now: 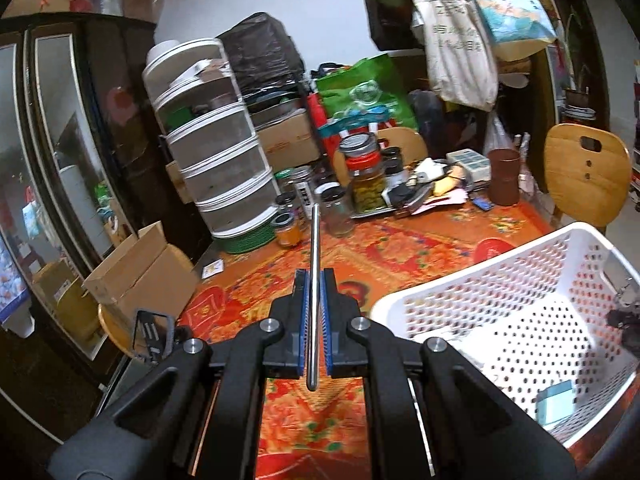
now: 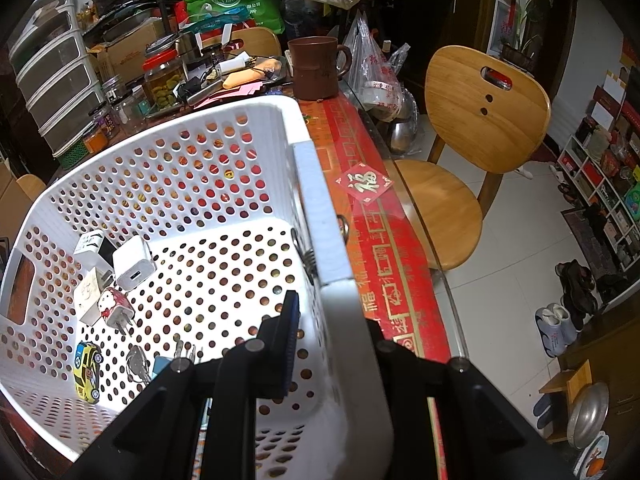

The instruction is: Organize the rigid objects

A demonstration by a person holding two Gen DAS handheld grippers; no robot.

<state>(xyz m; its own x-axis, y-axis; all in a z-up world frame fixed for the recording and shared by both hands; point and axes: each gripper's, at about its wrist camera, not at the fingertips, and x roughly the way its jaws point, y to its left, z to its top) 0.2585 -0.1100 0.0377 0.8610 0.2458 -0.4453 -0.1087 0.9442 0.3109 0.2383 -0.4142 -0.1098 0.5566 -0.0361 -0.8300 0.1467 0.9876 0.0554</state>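
Your left gripper is clenched on a metal rod pointing toward 12 o'clock above the tablecloth; your right gripper clamps the white basket wall, basket at the rod's 3 o'clock.

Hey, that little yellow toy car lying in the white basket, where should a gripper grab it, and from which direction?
Grip the yellow toy car across its two long sides, mid-body, coming straight down from above. It lies flat on the floor of the white basket close to the near wall, so a sideways approach looks blocked. The keys lie just beside it; keep the fingers narrow to avoid snagging them.
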